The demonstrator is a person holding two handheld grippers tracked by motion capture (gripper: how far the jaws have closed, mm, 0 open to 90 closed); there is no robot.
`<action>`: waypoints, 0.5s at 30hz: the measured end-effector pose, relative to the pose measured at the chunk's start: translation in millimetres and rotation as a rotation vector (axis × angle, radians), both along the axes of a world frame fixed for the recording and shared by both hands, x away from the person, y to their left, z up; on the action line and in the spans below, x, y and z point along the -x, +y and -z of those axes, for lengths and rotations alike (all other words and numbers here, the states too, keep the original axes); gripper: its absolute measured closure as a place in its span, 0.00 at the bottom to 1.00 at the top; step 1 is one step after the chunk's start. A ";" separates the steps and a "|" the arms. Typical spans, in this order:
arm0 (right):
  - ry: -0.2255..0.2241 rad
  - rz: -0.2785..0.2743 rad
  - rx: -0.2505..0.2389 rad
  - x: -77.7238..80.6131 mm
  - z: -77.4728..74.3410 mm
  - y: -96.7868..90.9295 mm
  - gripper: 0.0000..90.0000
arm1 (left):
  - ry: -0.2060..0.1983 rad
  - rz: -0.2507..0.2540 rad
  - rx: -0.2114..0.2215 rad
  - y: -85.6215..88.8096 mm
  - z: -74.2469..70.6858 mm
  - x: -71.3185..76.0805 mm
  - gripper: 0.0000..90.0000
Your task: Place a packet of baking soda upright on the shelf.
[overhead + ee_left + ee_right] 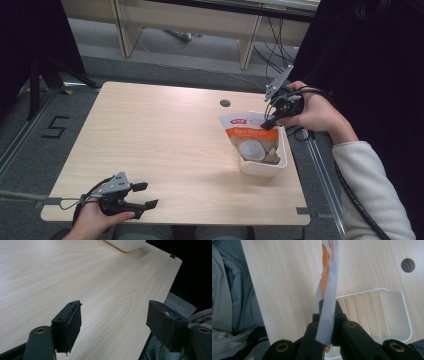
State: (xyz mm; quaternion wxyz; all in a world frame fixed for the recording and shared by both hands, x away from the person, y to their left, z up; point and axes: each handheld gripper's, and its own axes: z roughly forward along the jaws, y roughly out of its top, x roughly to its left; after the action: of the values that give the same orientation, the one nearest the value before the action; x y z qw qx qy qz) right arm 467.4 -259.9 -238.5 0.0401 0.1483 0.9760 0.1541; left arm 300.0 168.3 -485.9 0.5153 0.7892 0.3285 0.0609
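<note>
Two grippers over wooden table. Right gripper pinching orange-and-white pouch by its edge, pouch over white tray at right side. Left gripper spread wide, nothing between jaws, near front-left edge.

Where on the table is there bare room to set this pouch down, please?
Free: the whole wood stretch from the left gripper to the grommet hole, left of the tray. Crowded: the far right edge, where the right gripper holds the pouch over the tray.
</note>
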 end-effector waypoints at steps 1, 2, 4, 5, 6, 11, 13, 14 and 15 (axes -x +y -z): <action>-0.003 -0.014 -0.001 -1.2 1.1 -0.3 1.00 | -0.001 -0.001 -0.002 0.0 -0.1 0.0 0.30; 0.000 -0.012 0.002 -1.2 1.3 -0.5 1.00 | -0.002 -0.003 -0.004 0.0 -0.1 0.1 0.30; -0.001 -0.008 0.007 -1.5 2.2 -0.8 1.00 | -0.002 -0.003 -0.003 0.0 -0.1 0.1 0.30; 0.000 -0.007 0.009 -1.5 2.4 -1.1 1.00 | 0.000 -0.004 -0.002 -0.1 -0.1 0.2 0.30; 0.001 -0.010 0.008 -1.7 3.0 -1.1 1.00 | 0.000 -0.004 -0.002 -0.1 -0.1 0.2 0.30; 0.001 -0.011 0.011 -2.5 4.4 -2.1 1.00 | 0.001 -0.006 0.000 -0.1 -0.2 0.3 0.30; 0.007 -0.002 0.017 -2.2 4.8 -2.6 1.00 | 0.001 -0.006 0.000 0.0 -0.2 0.2 0.30; 0.007 -0.002 0.018 -2.2 5.1 -2.7 1.00 | 0.000 -0.006 -0.001 -0.1 -0.1 0.2 0.30; 0.000 -0.011 0.018 -2.8 6.0 -3.2 1.00 | 0.001 -0.006 0.000 -0.2 -0.1 0.2 0.30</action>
State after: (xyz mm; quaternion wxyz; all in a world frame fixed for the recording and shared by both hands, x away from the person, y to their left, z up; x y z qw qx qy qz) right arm 470.3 -263.1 -244.5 0.0406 0.1423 0.9782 0.1454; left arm 299.8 168.1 -485.7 0.5150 0.7882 0.3311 0.0622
